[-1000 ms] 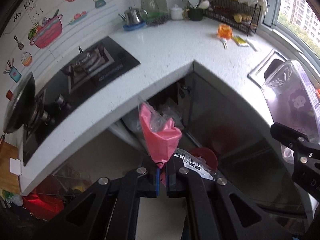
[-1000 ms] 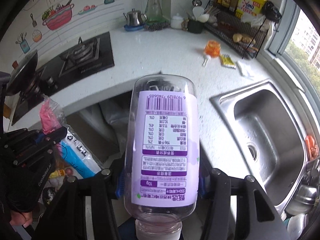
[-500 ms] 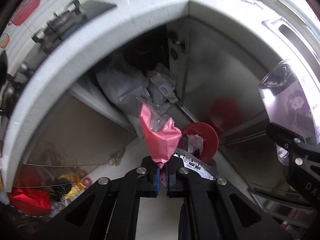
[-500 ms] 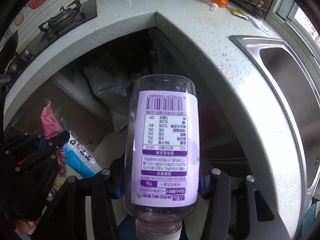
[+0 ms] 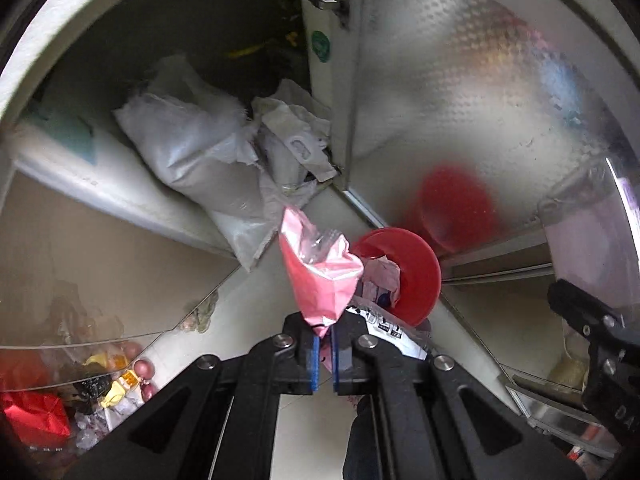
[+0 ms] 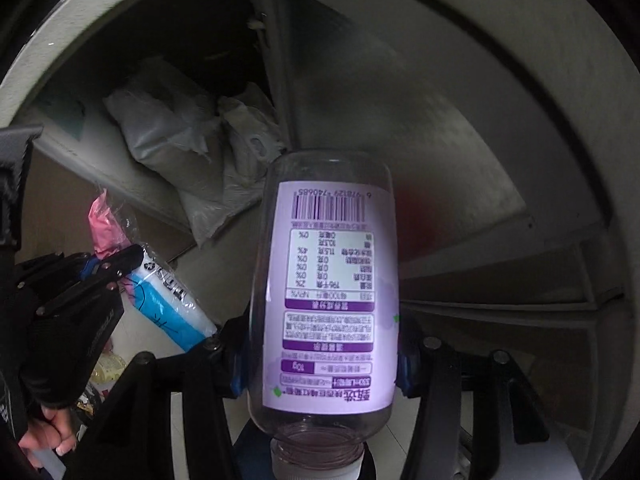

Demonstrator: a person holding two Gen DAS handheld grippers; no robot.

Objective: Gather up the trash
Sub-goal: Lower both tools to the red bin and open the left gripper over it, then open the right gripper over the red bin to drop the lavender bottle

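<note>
My left gripper [image 5: 324,354] is shut on a pink plastic wrapper [image 5: 320,268], with a white and blue wrapper [image 6: 168,304] hanging under it. It is held above a red bin [image 5: 408,268] that stands on the floor and holds crumpled trash. My right gripper [image 6: 320,364] is shut on a clear empty bottle with a purple label [image 6: 328,300], held mouth toward the camera. The bottle also shows at the right edge of the left wrist view [image 5: 592,248].
An open corner cabinet under the white counter holds pale plastic bags [image 5: 208,160]. A patterned glass cabinet door [image 5: 480,100] stands right of the bin. A heap of red and yellow wrappers [image 5: 80,392] lies on the floor at the lower left.
Both grippers have dropped from counter height to below the counter edge, toward the floor and the red bin. Both keep their hold.
</note>
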